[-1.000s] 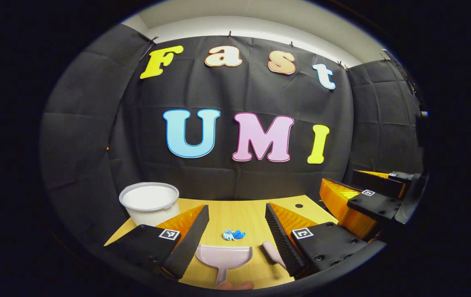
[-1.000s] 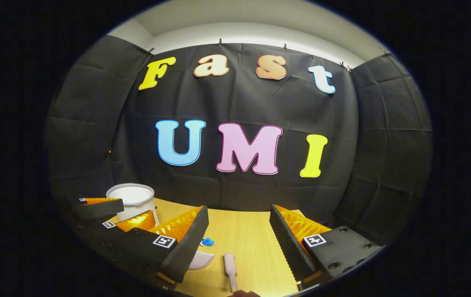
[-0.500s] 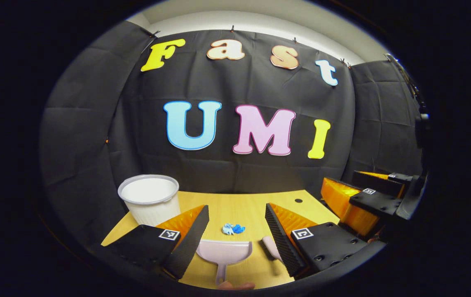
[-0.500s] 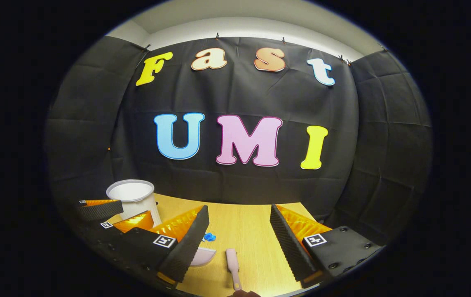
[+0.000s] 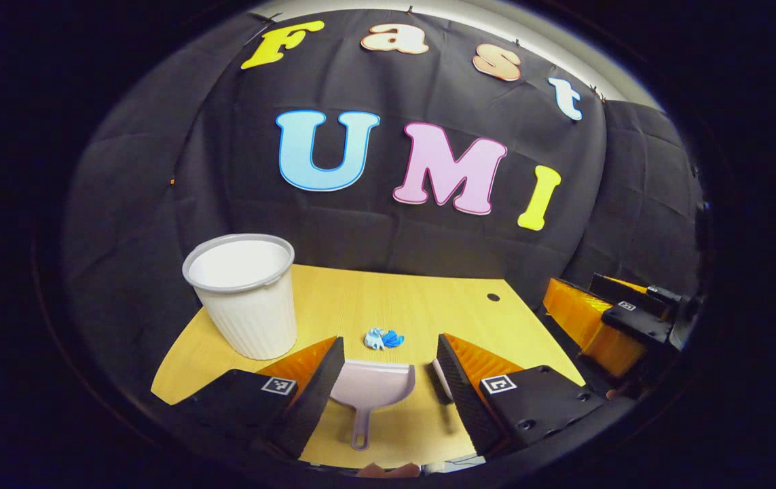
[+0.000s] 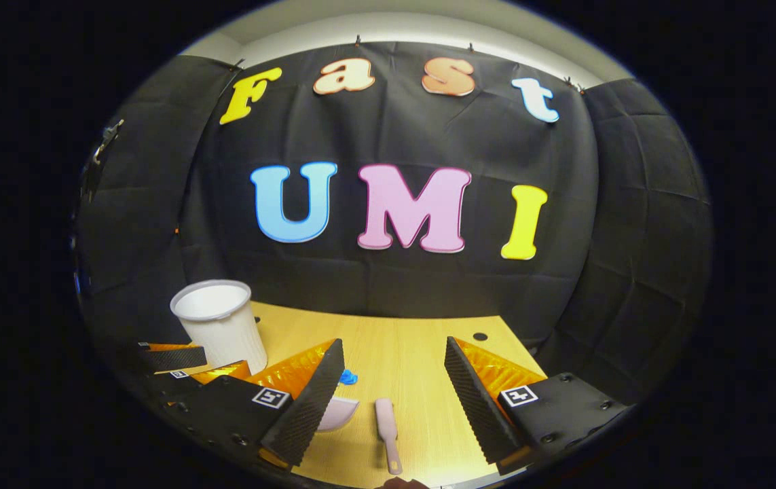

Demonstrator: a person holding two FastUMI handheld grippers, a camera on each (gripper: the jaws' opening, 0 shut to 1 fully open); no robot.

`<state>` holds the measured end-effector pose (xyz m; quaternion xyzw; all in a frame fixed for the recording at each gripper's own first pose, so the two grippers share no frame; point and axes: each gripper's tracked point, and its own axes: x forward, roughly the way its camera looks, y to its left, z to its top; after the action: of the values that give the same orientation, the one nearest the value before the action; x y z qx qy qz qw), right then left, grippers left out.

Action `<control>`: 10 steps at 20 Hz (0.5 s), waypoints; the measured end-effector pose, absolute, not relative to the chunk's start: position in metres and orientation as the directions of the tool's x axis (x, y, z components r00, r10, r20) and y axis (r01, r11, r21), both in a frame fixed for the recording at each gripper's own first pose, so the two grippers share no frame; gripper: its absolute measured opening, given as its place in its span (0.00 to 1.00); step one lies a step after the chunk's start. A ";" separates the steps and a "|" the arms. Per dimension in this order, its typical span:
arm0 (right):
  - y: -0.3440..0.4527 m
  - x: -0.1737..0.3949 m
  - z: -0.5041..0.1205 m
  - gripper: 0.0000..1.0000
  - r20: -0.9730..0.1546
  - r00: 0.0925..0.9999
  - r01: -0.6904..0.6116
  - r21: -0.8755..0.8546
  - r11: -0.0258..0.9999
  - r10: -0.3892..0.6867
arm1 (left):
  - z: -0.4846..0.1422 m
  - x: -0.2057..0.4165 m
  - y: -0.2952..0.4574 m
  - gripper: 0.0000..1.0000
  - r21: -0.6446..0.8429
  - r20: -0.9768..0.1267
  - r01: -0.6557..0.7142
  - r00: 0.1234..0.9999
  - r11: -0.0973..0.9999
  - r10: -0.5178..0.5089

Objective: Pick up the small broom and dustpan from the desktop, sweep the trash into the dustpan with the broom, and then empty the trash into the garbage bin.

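Note:
A pale pink dustpan (image 5: 371,386) lies on the wooden desktop (image 5: 388,305), handle toward me, between the fingers of my open left gripper (image 5: 388,353), which hovers above it. Just beyond its mouth sits a small blue and white scrap of trash (image 5: 383,338). The pink broom (image 5: 440,377) is partly hidden behind the left gripper's right finger. In the right gripper view the broom (image 6: 388,424) lies lengthwise below my open right gripper (image 6: 393,353), with the dustpan's edge (image 6: 339,413) and the trash (image 6: 347,377) at the left. The white ribbed bin (image 5: 245,293) stands at the desk's back left.
The other gripper (image 5: 615,326) appears at the right of the left gripper view, and at the lower left (image 6: 177,363) of the right gripper view beside the bin (image 6: 218,324). A small round hole (image 5: 493,297) marks the desk's far right. Black cloth walls close the back.
Both cameras have tilted down and drawn closer to the desk, so more of the desktop, the bin, the dustpan and the broom shows. Both grippers stay open; nothing has been grasped.

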<state>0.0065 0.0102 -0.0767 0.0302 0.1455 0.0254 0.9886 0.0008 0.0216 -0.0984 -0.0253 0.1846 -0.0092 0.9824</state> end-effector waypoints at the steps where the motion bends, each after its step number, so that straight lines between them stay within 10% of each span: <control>1: 0.017 0.011 -0.094 0.96 -0.364 0.927 -0.066 0.090 0.994 0.094 | -0.110 0.003 0.023 0.81 -0.031 -0.418 0.019 0.908 0.999 -0.030; 10: 0.031 -0.002 -0.266 0.98 -0.923 0.317 -0.091 0.200 0.976 0.219 | -0.223 0.014 0.044 0.83 0.037 -0.869 0.195 0.490 0.980 -0.065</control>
<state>-0.0018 0.0306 -0.2662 0.0555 0.5767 0.0956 0.8095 0.0139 0.0441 -0.2226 0.0650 0.4991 -0.0754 0.8608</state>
